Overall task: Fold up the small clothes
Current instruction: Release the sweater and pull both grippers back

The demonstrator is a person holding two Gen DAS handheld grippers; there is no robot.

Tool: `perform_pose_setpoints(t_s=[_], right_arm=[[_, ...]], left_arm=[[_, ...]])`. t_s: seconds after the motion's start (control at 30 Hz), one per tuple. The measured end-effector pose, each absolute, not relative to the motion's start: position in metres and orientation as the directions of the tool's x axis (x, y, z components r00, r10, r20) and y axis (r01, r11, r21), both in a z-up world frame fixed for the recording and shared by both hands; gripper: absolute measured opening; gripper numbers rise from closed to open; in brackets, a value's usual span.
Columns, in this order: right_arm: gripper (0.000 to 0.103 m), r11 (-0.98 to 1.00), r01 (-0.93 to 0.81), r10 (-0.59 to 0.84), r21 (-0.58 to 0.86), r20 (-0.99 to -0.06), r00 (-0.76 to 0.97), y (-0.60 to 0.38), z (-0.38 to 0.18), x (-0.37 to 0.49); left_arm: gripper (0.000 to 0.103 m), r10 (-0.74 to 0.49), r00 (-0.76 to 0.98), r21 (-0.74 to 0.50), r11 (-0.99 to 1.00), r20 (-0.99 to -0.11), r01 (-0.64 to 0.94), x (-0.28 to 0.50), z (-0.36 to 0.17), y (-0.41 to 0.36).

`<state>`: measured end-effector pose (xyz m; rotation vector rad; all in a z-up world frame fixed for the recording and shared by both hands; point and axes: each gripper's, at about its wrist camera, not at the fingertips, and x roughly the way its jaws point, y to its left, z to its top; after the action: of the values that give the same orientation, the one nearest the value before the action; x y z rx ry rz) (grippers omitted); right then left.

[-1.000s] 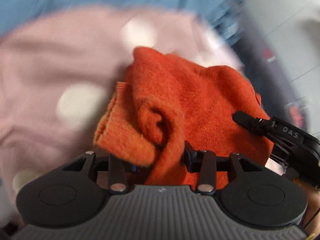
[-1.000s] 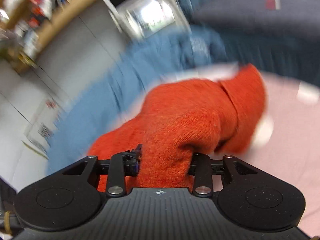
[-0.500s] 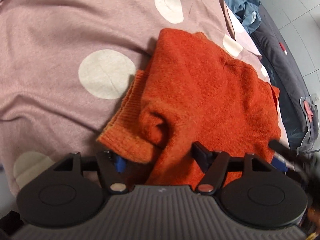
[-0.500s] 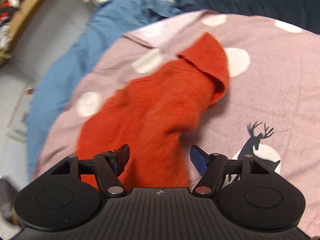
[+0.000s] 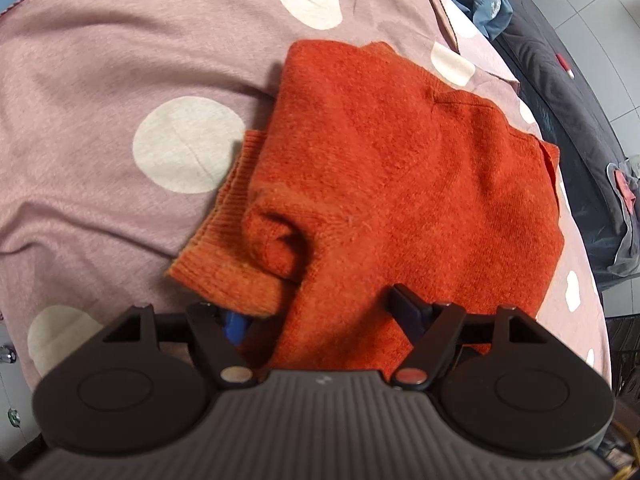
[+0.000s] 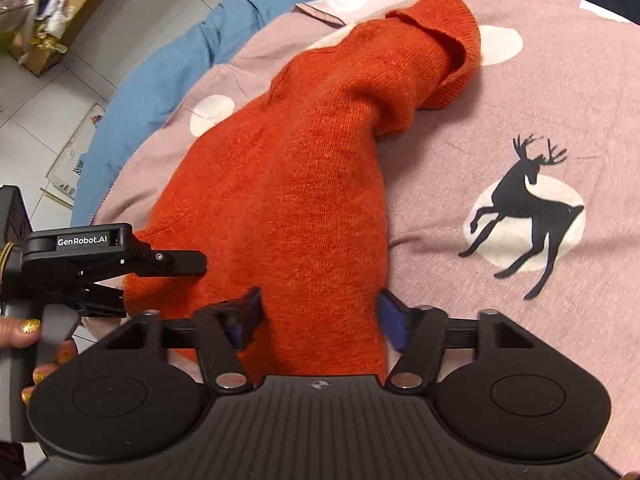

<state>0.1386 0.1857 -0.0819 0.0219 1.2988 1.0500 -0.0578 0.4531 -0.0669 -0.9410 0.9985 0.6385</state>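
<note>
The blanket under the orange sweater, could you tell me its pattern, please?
Dusty pink blanket with cream dots and a black deer; clearest in the right wrist view.

A pink spotted blanket (image 6: 520,92) with a deer print (image 6: 524,208) covers the bed; blue bedding (image 6: 168,72) beside it, pale tiled floor (image 6: 52,92) beyond.

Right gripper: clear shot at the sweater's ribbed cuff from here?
Probably yes. The right gripper is open, astride the orange sweater. The ribbed cuff lies at the far end on the pink blanket, uncovered, nothing in between.
</note>
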Motion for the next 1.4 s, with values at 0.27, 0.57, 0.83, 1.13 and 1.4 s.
perform_pose_setpoints(t_s=[0.27,0.57,0.83,1.13,1.4], right_arm=[[0.055,0.702,-0.238,0.615,0.672,-0.740,-0.273,0.180,-0.085,0.163],[0.098,0.739,-0.354,0.550,0.574,-0.816,-0.175,0.180,-0.075,0.143],[0.103,0.704,-0.572,0.500,0.421,-0.866,-0.023,0.159,-0.046,0.110],[0.103,0.670,-0.696,0.408,0.257,-0.911,0.056,0.154,-0.025,0.086],[0.103,0.555,-0.811,0.442,0.185,-0.891,0.099,0.190,0.035,0.085]], left_arm=[[0.081,0.058,0.405,-0.324,0.502,-0.913,-0.802,-0.053,-0.060,0.451],[0.094,0.104,0.321,-0.198,0.600,-0.942,-0.775,-0.055,-0.045,0.449],[0.103,0.222,0.337,-0.085,0.710,-0.915,-0.699,-0.072,-0.023,0.420],[0.103,0.391,0.302,0.133,0.774,-0.870,-0.619,-0.084,0.018,0.376],[0.103,0.412,0.249,0.185,0.766,-0.877,-0.616,-0.066,0.066,0.371]])
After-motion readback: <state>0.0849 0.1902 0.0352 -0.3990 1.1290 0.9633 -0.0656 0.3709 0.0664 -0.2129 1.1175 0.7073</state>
